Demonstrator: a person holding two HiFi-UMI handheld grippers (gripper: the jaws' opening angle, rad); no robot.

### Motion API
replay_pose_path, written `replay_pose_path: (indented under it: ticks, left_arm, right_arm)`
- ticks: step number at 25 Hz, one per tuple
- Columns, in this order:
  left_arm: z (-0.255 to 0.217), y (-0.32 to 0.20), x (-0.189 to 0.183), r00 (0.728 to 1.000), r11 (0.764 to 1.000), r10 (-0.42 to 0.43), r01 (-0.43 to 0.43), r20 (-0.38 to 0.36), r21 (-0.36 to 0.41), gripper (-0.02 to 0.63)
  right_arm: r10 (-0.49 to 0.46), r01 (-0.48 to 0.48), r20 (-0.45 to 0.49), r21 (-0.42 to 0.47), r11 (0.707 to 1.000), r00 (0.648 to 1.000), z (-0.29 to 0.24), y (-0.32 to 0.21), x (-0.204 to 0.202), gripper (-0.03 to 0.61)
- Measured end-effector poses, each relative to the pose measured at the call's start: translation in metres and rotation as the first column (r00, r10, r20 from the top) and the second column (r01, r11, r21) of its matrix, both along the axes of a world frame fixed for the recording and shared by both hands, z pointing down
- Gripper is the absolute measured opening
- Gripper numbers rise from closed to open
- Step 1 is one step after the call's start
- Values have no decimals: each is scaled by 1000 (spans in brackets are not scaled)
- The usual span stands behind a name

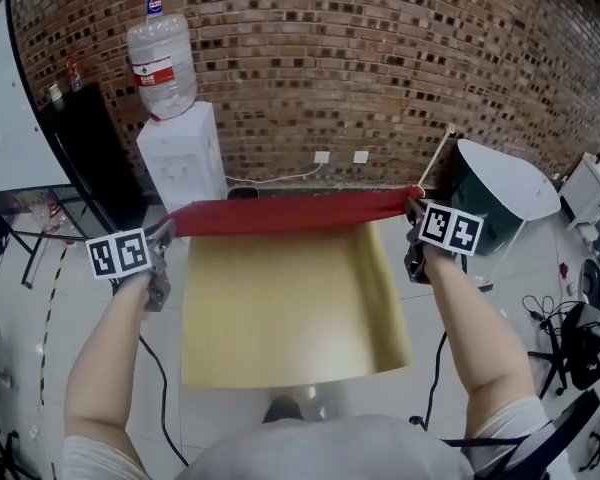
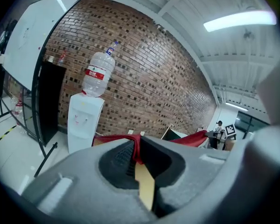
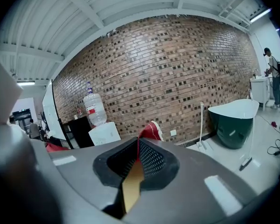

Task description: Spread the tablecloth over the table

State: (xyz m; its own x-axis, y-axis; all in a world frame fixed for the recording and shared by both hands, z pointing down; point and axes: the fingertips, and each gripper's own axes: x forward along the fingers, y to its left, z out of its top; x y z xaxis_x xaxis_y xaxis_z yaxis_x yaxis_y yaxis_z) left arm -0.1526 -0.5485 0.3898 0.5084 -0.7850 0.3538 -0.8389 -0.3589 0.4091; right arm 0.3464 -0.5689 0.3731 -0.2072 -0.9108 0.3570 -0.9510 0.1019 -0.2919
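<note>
Red far edge, gold near face: head view shows the tablecloth [image 1: 290, 212] pulled taut between both grippers in front of a brick wall [image 1: 380, 68] and a water dispenser [image 1: 183, 158]. The gold side spreads toward the person; can't tell if it rests on a table. Left gripper [image 1: 163, 232] pinches the left corner and right gripper [image 1: 414, 206] the right corner. Left gripper view: jaws clamped on the cloth [image 2: 145, 183], red above, gold below. Right gripper view: jaws clamped on the cloth [image 3: 132, 183], same colours.
</note>
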Motion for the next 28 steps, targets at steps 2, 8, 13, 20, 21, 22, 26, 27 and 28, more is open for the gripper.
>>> replay_pose_path:
  ticks: [2,8,13,20,21,22,26,27,28]
  left_arm:
    - [19,27,2,1000,999,-17,18,10,-32,8]
    - [74,97,3,998,990,-55,55,3,-128,8]
    - [118,145,1,997,976,-81,82,13,-201,8]
    - [166,205,7,997,962,-75,75,10,-261,8]
    - [173,212,9,997,962,-72,71,4,-264,8]
    - [178,219,10,998,963,-69,66,-3,-263,8]
    - [198,235,6,996,959,-76,61,-44,-276,8]
    - [203,241,6,995,954,-84,65,-56,-291,8]
    - [209,246,5,994,949,-93,69,-65,-307,9]
  right_arm:
    - [0,0,3,-15,1000,1000,18,28,3,8]
    - [21,-16,59,-87,996,998,75,97,7,8]
    - [30,-21,64,-149,989,997,118,145,5,8]
    - [33,-20,56,-219,975,998,164,203,10,8]
    - [40,-25,64,-224,974,997,170,211,12,8]
    - [49,-30,76,-229,973,996,176,220,13,8]
    - [88,-48,151,-251,967,985,198,246,16,9]
    - [89,-47,154,-258,965,984,203,253,16,9]
    - [88,-45,152,-265,963,984,208,260,16,9]
